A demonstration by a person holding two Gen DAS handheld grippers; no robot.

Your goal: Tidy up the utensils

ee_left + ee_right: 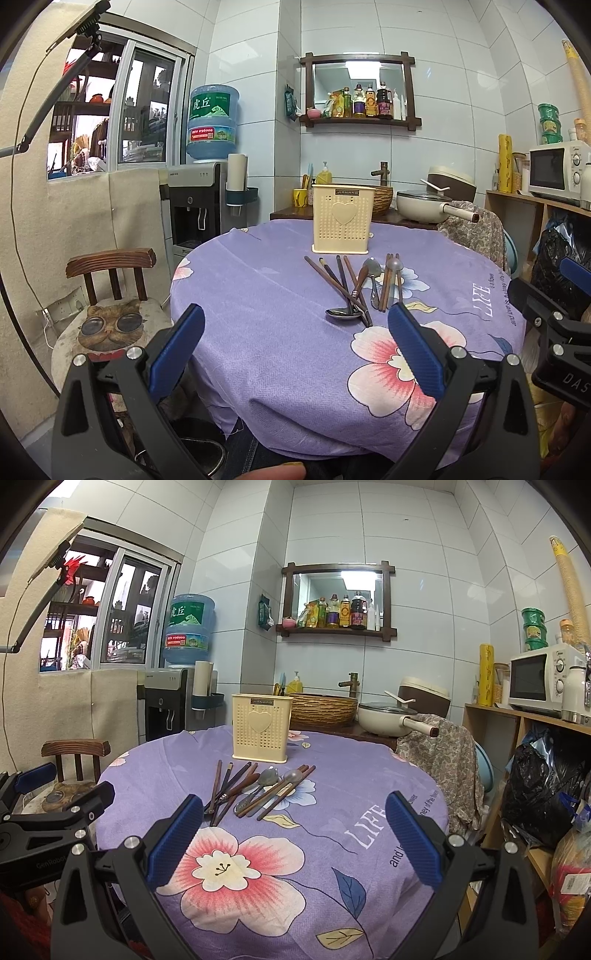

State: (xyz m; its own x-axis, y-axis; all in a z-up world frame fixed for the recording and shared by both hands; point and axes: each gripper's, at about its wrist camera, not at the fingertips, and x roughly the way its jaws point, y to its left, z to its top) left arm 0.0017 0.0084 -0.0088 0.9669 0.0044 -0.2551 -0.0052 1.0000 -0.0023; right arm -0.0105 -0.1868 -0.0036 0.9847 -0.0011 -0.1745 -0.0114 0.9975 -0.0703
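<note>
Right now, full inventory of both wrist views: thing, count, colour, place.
utensil holder: 1, cream, perforated, upright at the table's far side
chopsticks: several, brown, loose in front of the holder; exact count unclear
spoons: at least 3, metal, mixed among the chopsticks
tablecloth: 1, purple floral, covering the round table
chair: 1, dark wood, cat cushion, left of the table
microwave: 1, white, shelf at right
left gripper: 1, black, blue pads, open
right gripper: 1, black, blue pads, open
</note>
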